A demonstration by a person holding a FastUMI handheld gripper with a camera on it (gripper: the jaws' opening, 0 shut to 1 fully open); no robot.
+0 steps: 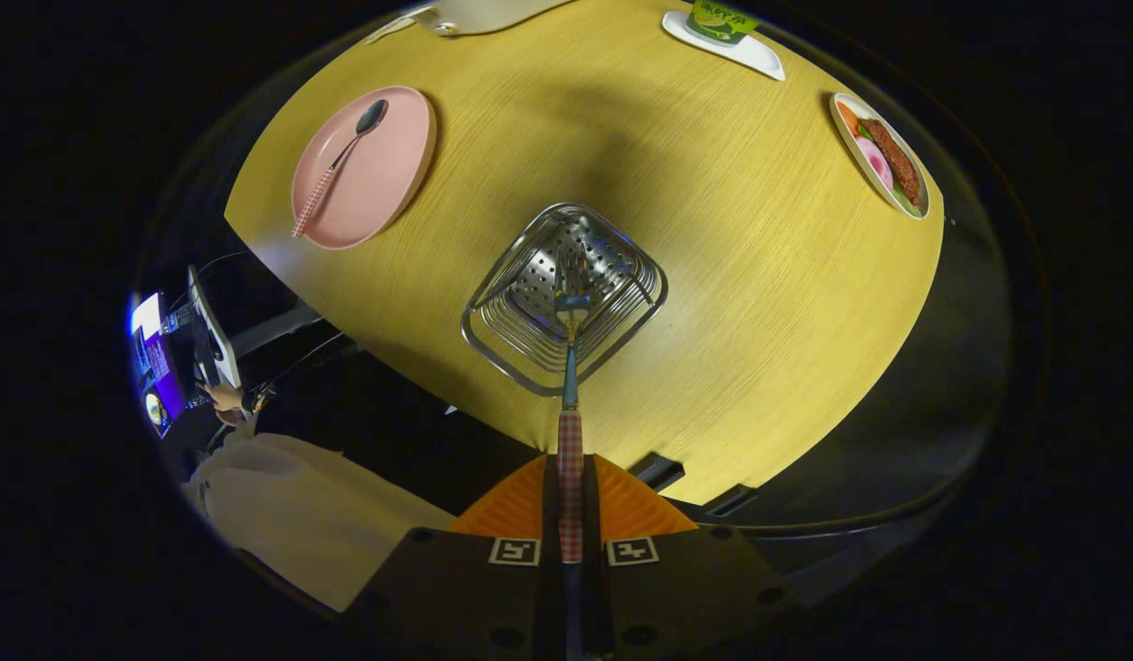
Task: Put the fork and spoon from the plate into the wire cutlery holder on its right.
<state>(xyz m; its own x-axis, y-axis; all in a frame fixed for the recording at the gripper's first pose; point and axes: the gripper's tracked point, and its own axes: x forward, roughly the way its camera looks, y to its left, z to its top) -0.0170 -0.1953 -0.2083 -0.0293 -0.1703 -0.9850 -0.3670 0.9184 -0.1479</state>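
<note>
My gripper (570, 477) is shut on the checked handle of the fork (570, 386), both fingers pressing on it. The fork points straight ahead and down, and its tines hang over the mouth of the wire cutlery holder (502, 340), which stands on the wooden table directly beyond my fingers. Whether the tines touch the perforated bottom I cannot tell. Far off to the left of the holder lies the pink plate (392, 174). On it rests the spoon (342, 161), bowl pointing away, with the same checked handle.
The round wooden table (732, 275) carries a dish of food (883, 156) at the far right and a green cup on a white tray (727, 32) at the far edge. Beside the table, to the left, a person in white (291, 514) sits by lit screens.
</note>
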